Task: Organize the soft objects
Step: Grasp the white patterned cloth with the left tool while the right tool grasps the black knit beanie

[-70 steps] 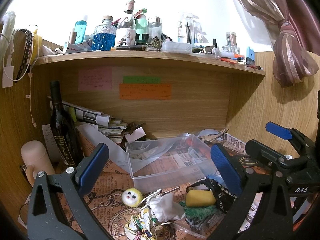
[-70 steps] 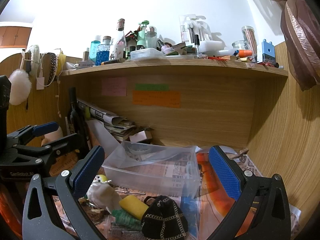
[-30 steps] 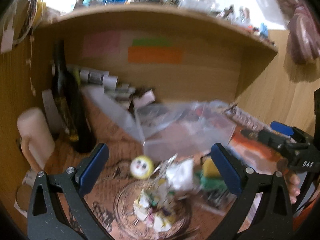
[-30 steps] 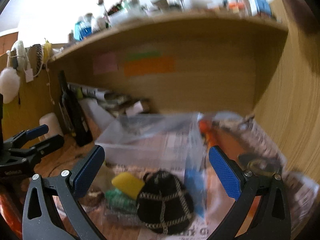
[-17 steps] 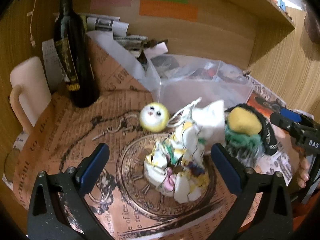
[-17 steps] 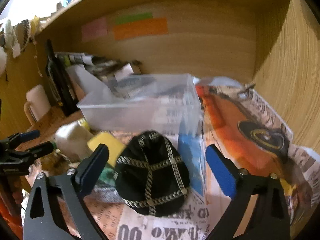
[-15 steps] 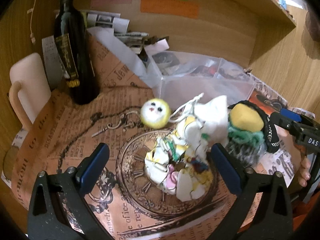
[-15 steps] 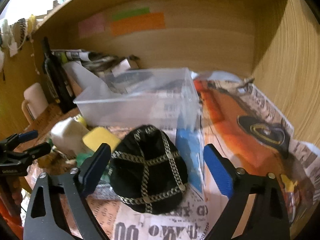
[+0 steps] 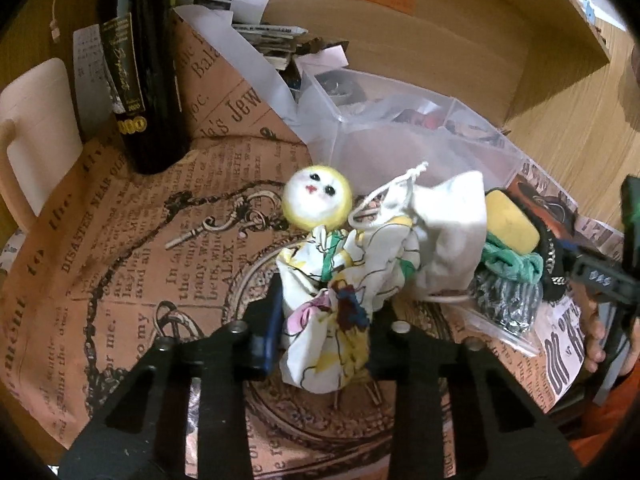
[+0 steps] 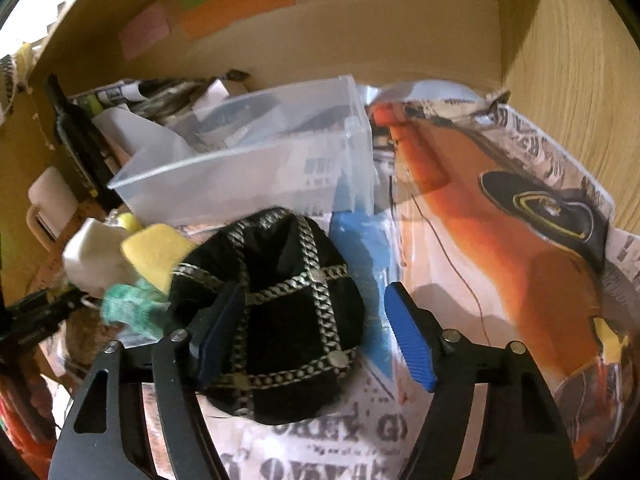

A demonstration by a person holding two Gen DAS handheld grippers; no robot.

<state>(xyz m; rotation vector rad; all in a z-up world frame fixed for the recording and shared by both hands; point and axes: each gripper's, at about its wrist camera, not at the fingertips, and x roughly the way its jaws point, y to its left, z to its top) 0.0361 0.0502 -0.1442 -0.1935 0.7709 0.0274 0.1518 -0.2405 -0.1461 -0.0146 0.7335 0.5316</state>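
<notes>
A crumpled white cloth with coloured print (image 9: 336, 304) lies on the brown newsprint mat; my left gripper (image 9: 322, 328) is shut on it. Beside it are a yellow-and-white plush ball with a face (image 9: 317, 202), a white drawstring pouch (image 9: 444, 232), a yellow sponge (image 9: 510, 220) and a green cloth (image 9: 512, 264). A black cap with chain trim (image 10: 276, 312) lies in front of the clear plastic bin (image 10: 256, 168). My right gripper (image 10: 316, 336) straddles the cap, jaws half closed, the right pad clear of it. The sponge (image 10: 154, 252) and green cloth (image 10: 128, 304) also show there.
A dark wine bottle (image 9: 144, 72) and a cream mug (image 9: 36, 136) stand at the left. Stacked papers (image 9: 256, 36) lie behind the bin. Wooden walls close the back and right. A steel scourer in a clear bag (image 9: 504, 304) lies by the green cloth.
Both grippers dropped toward the desk. The left gripper's jaws closed onto the printed cloth. The right gripper's jaws narrowed around the black cap.
</notes>
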